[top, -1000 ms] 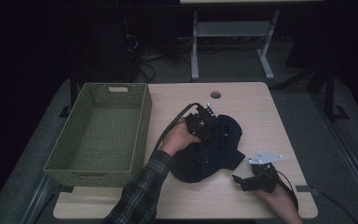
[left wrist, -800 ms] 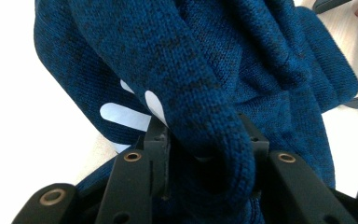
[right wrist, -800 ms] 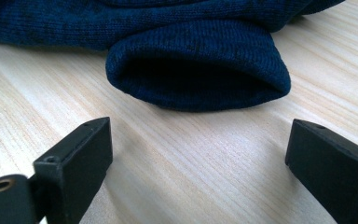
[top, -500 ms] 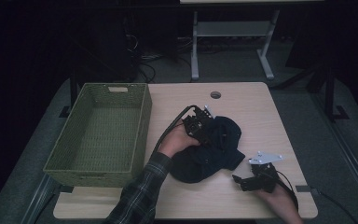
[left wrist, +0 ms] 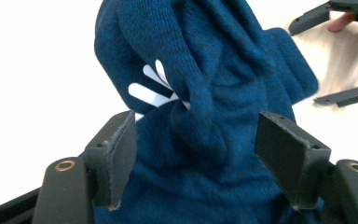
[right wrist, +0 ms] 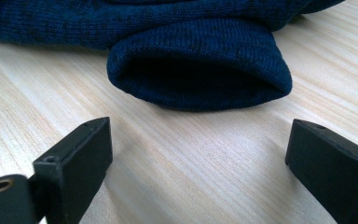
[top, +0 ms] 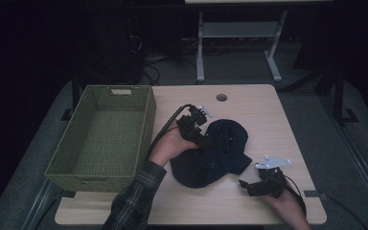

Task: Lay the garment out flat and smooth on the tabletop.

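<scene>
A dark blue knit garment [top: 223,146] lies crumpled at the middle of the wooden table [top: 258,110]. My left gripper [top: 205,142] hovers over its left part, pointing down at it. Its jaws have just been opening and now stand open. A raised fold of the garment [left wrist: 205,107], next to a white mark [left wrist: 151,88], sits between the pads without touching them. My right gripper [top: 244,184] rests near the table's front right, open. In the right gripper view the garment's cuff [right wrist: 200,70] lies just beyond my right gripper [right wrist: 198,135], apart from it.
A green woven basket [top: 146,129] with nothing in it stands on the left of the table. A round cable hole [top: 221,97] sits near the far edge. Bare wood lies right of the garment and along the front edge. A white frame stands on the floor behind.
My left gripper has opened, let go of the cloth and drawn back a little to the left and up. The right gripper has stayed where it was.
</scene>
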`<move>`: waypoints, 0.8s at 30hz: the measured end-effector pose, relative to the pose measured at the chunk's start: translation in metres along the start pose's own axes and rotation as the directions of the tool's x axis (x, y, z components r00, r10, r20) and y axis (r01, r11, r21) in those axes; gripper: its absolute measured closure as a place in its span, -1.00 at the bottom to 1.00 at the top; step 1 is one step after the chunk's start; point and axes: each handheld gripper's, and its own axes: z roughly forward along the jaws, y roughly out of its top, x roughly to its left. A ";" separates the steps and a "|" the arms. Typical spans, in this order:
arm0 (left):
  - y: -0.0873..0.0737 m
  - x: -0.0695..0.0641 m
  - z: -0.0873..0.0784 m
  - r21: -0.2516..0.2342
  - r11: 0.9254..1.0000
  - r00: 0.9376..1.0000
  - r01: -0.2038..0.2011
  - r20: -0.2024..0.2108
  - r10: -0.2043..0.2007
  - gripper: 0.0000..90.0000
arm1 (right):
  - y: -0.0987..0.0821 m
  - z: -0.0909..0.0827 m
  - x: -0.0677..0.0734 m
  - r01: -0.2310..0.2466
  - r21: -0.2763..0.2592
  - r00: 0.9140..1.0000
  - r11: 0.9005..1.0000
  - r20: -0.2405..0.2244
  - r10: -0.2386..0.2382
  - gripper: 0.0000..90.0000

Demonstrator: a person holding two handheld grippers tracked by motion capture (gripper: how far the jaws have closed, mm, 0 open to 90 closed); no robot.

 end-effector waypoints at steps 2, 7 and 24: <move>-0.005 -0.002 -0.007 -0.008 1.000 1.000 0.003 -0.010 -0.003 -0.25 | 0.000 0.000 0.000 0.000 0.000 1.000 1.000 0.000 0.000 -0.85; -0.021 -0.005 -0.016 -0.005 1.000 0.999 0.017 -0.027 -0.017 0.18 | 0.000 0.000 0.000 0.001 0.000 1.000 1.000 0.001 -0.001 -0.85; -0.064 -0.012 0.036 0.180 0.982 0.997 0.061 -0.047 -0.053 0.99 | -0.003 -0.004 0.001 -0.001 0.007 1.000 1.000 0.002 0.001 -0.85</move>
